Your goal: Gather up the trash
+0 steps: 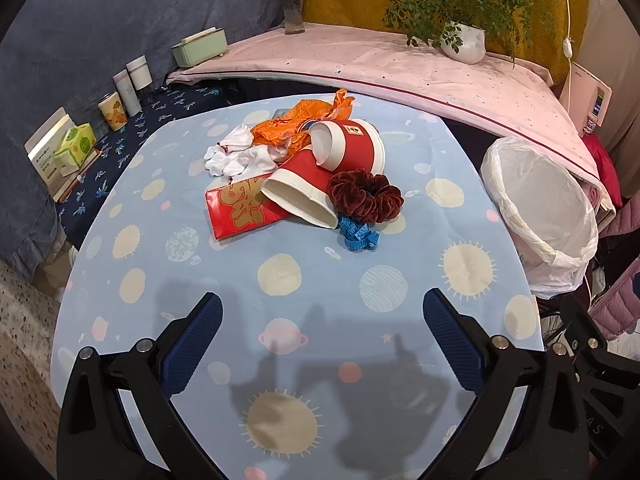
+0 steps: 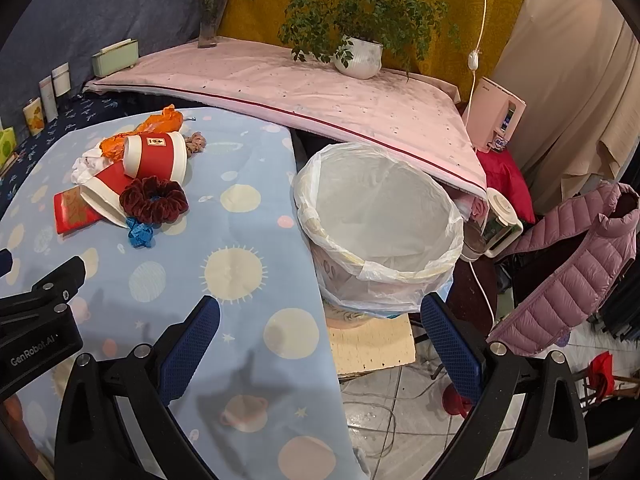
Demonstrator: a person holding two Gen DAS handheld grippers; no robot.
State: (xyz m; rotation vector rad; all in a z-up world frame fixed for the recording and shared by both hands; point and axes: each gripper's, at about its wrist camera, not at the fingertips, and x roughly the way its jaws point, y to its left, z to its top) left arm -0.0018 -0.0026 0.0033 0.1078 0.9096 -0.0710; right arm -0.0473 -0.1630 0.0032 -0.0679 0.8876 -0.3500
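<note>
Planet-print table point(image 1: 280, 280), heap of red paper cups point(image 1: 320, 176), lined bin point(image 2: 380, 216) beside, both grippers' fingers apart, empty.

The tablecloth point(image 1: 280, 272) is pale blue, printed with cream suns, striped planets and small pink dots. At its 12 o'clock lies a heap: two red paper cups point(image 1: 348, 146) with white rims and insides, an orange plastic bag point(image 1: 296, 120), a white tissue point(image 1: 240, 156), a red envelope point(image 1: 236, 208) with gold lettering, a dark maroon velvet scrunchie point(image 1: 366, 196) and a bright blue tape point(image 1: 358, 236). At 3 o'clock the bin point(image 2: 380, 216) wears a translucent white liner. Both grippers have black frames with blue textured pads point(image 1: 192, 344).
</note>
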